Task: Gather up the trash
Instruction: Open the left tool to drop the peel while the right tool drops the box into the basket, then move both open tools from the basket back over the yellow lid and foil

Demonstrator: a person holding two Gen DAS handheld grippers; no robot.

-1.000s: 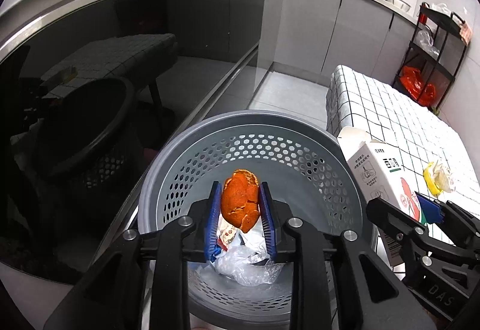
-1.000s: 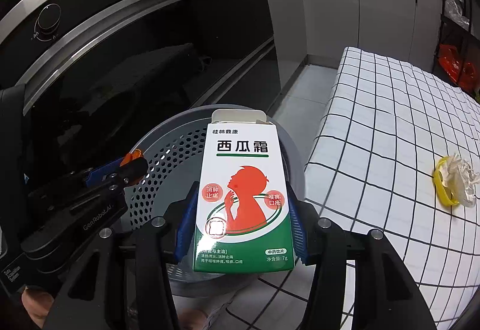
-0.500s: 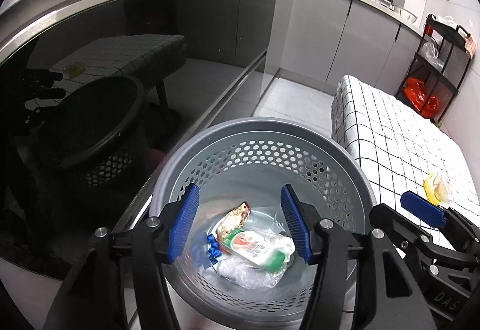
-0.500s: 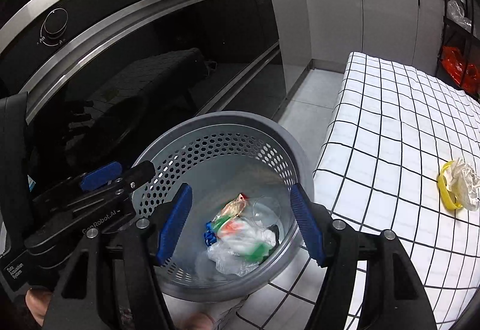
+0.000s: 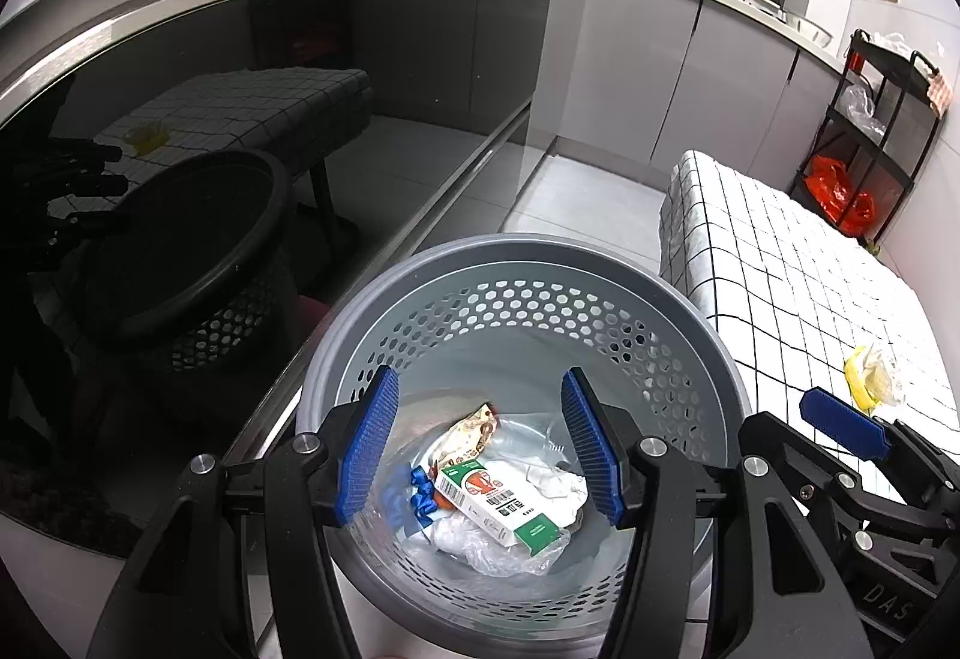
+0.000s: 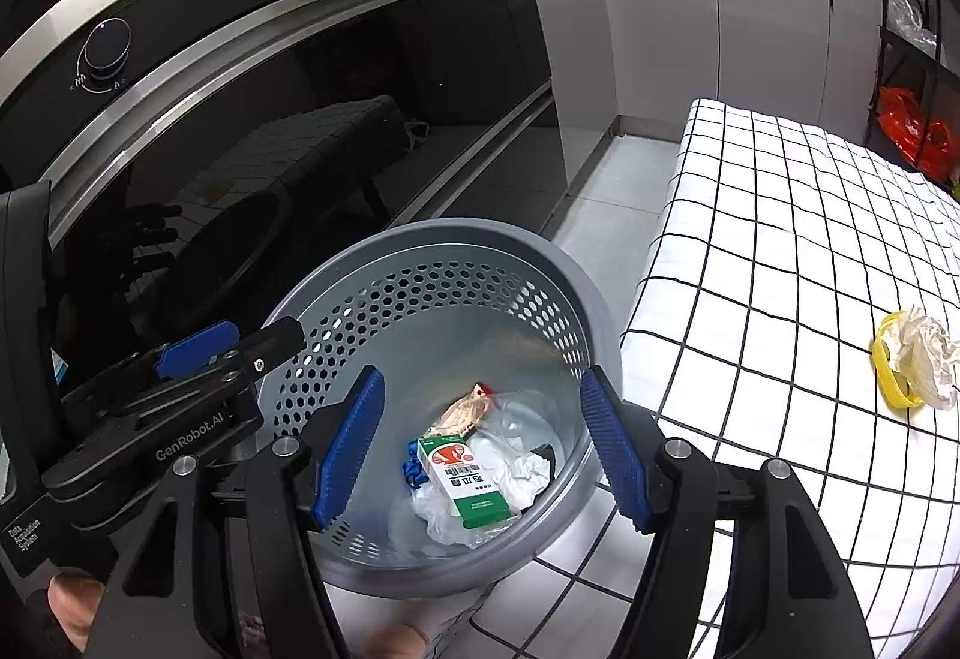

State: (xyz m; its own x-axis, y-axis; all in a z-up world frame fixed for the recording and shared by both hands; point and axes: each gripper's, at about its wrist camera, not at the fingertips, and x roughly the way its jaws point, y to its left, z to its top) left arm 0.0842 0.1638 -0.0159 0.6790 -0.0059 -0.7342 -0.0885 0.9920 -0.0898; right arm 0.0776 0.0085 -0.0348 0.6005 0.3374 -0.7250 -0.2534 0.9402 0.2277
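1. Left wrist view: left tongs (image 5: 480, 446) stand apart with nothing between the blue pads, poised over the grey perforated bin (image 5: 600, 263).
2. Bin contents, same view: a white-and-green carton (image 5: 501, 503) lies flat on crumpled clear plastic (image 5: 504, 557); a tan wrapper (image 5: 474, 428) and a small blue item (image 5: 414, 491) sit beside it.
3. Right tongs (image 5: 840, 428) show at the lower right edge, over the checked desk (image 5: 780, 263). One blue pad is visible; the gap cannot be read here.
4. Remaining trash: a yellow ring with crumpled white paper (image 5: 870, 374) rests on the desk, well apart from the bin.
5. Right wrist view: right tongs (image 6: 483, 449) are wide apart and empty, aimed into the bin (image 6: 591, 293). The carton (image 6: 465, 479) lies inside.
6. Left tongs (image 6: 198, 344) enter from the left near the bin rim; a hand (image 6: 72, 608) shows at the bottom corner.
7. The yellow ring and paper (image 6: 915, 368) lie on the desk (image 6: 750, 239), to the right of the bin.
8. Handling judgement: the wad looks very light, soft and compressible; the ring looks thin and stiffer. Pinching across the paper bulk where it overlaps the ring should lift both; a grip on the ring alone may slip.
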